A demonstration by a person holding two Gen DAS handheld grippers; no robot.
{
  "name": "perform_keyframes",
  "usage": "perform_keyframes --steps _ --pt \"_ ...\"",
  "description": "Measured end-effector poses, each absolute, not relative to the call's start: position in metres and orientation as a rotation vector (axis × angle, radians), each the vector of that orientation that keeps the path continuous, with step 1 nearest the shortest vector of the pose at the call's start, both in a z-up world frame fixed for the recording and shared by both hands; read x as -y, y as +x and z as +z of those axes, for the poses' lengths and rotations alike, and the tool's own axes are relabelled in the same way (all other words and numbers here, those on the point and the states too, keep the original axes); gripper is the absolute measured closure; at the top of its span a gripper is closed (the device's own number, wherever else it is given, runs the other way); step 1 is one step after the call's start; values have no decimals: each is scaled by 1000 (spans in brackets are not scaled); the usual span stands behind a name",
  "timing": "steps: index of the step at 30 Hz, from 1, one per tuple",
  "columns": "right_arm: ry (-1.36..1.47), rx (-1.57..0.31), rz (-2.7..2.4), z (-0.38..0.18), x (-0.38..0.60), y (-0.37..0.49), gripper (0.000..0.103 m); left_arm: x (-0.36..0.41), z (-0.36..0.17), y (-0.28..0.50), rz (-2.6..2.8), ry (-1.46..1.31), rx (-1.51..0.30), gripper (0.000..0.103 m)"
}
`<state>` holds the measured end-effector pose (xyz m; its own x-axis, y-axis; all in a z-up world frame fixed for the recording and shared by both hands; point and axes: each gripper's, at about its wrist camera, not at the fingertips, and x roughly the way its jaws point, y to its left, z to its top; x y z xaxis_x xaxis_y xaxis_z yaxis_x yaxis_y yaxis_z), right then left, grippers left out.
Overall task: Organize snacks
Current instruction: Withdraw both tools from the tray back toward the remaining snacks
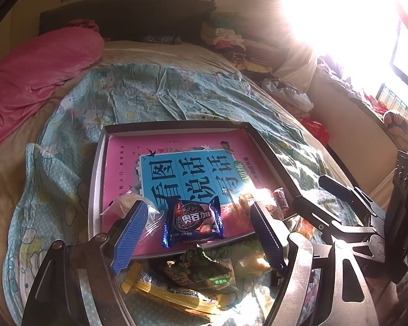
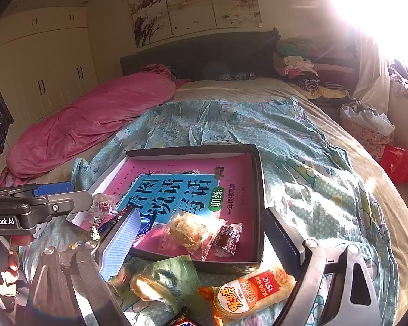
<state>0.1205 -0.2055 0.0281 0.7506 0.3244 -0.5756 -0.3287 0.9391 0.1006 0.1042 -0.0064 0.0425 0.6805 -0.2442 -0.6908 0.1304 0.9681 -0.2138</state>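
A shallow dark tray (image 1: 176, 125) (image 2: 190, 149) lies on the bed with a pink book (image 1: 127, 163) (image 2: 236, 179) as its floor. My left gripper (image 1: 198, 222) is open, its blue pads standing apart on either side of a blue cookie packet (image 1: 193, 221) in the tray. A clear-wrapped bun (image 1: 125, 203) lies by the left pad. My right gripper (image 2: 201, 239) is open over a clear-wrapped golden pastry (image 2: 193, 231) and a brown candy (image 2: 228, 239) in the tray's near corner. A green packet (image 2: 171, 277) (image 1: 201, 269), an orange rice-cake packet (image 2: 250, 290) and a yellow packet (image 1: 171, 290) lie outside it.
The tray rests on a rumpled blue cartoon sheet (image 2: 299, 163). A pink blanket (image 2: 89, 119) runs along the left, and piled clothes (image 2: 299, 65) and a red bag (image 2: 397, 163) sit to the right. Window glare whitens the top right. Each gripper shows at the other view's edge.
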Motion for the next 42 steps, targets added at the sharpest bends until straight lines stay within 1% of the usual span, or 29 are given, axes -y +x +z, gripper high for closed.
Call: perform_keyframes --steps 22,42 --pt "-21 -630 382 35 200 104 12 3 42 91 -203 -146 -803 24" --pt "-26 -661 404 30 197 90 10 1 40 76 -200 -143 -823 24"
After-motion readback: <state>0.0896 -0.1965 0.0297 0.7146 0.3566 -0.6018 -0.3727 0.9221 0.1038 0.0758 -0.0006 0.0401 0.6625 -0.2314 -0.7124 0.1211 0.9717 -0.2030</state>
